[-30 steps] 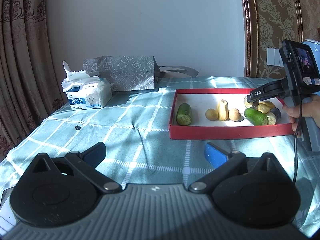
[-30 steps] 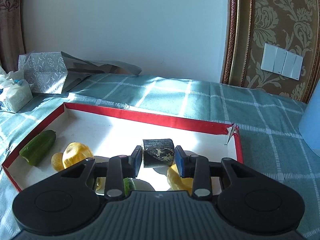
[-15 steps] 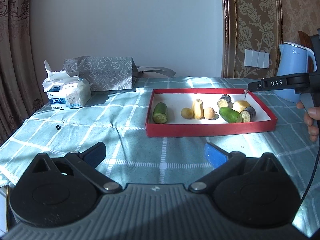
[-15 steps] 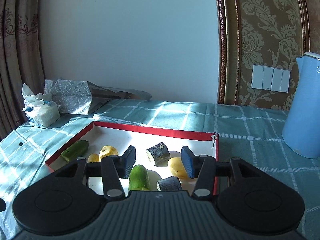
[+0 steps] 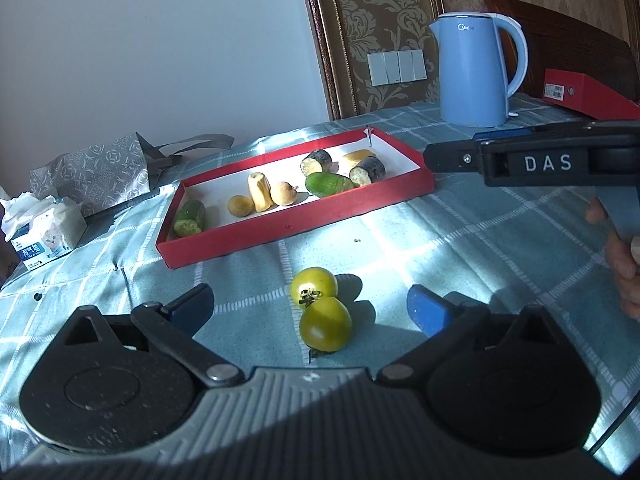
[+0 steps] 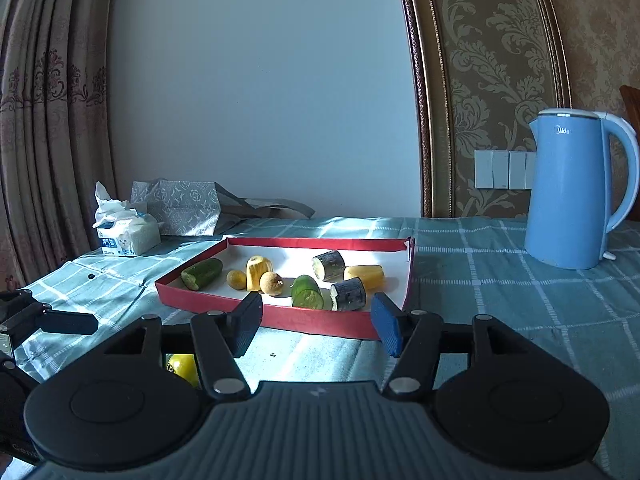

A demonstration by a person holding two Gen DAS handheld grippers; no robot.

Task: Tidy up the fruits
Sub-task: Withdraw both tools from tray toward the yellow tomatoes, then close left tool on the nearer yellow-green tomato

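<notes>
Since the earlier frames both hands had drawn back from the red tray (image 5: 296, 228); the dark-skinned chunk (image 6: 329, 265) the right gripper (image 6: 316, 326) had carried now lay in the tray, and that gripper's fingers had just been opening, nothing between them. Left to right: tissue pack (image 5: 42, 232) at the desk (image 5: 460, 232) edge, likely spare. Left gripper (image 5: 310, 310) hung low, fingers wide apart, two green tomatoes (image 5: 320, 308) on the cloth between them but untouched, probably lined up for the next pick. Tray held cucumber pieces (image 5: 190, 216), yellow bits and dark chunks, gathered together. Blue kettle (image 5: 474, 70) stood well apart at the right.
</notes>
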